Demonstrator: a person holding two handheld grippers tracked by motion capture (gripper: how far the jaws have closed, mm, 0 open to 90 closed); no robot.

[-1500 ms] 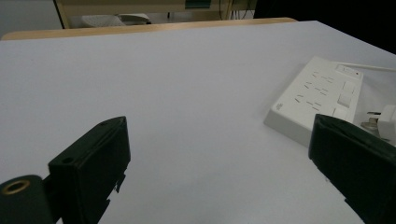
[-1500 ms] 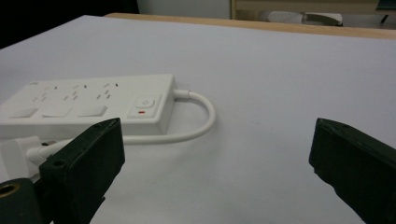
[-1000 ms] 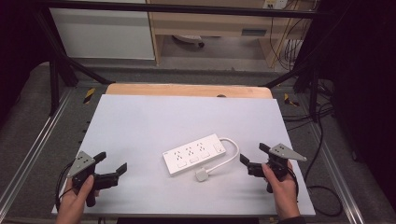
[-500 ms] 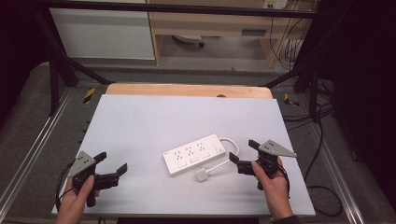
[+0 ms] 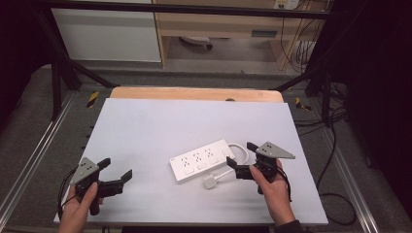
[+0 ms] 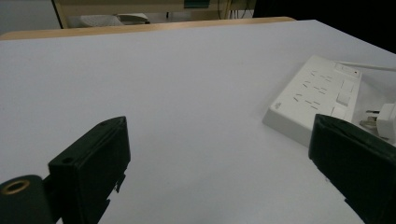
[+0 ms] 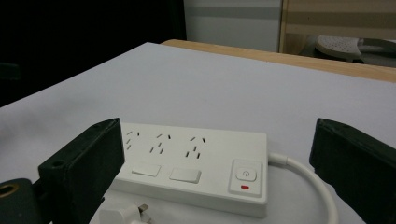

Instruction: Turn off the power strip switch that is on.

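The right gripper (image 5: 241,158) is spread wide and grasps nothing; the white power strip (image 5: 203,159) lies flat just ahead of its jaws, the plug (image 5: 210,182) beside the nearer one, the cord (image 7: 306,179) looping past the other. The left gripper (image 5: 115,169), likewise released and empty, sits well apart on the grey table (image 5: 160,126). No lettering is readable on the strip.

Smooth white plastic power strip (image 5: 203,159) on a matt pale table (image 5: 160,126) edged in wood.
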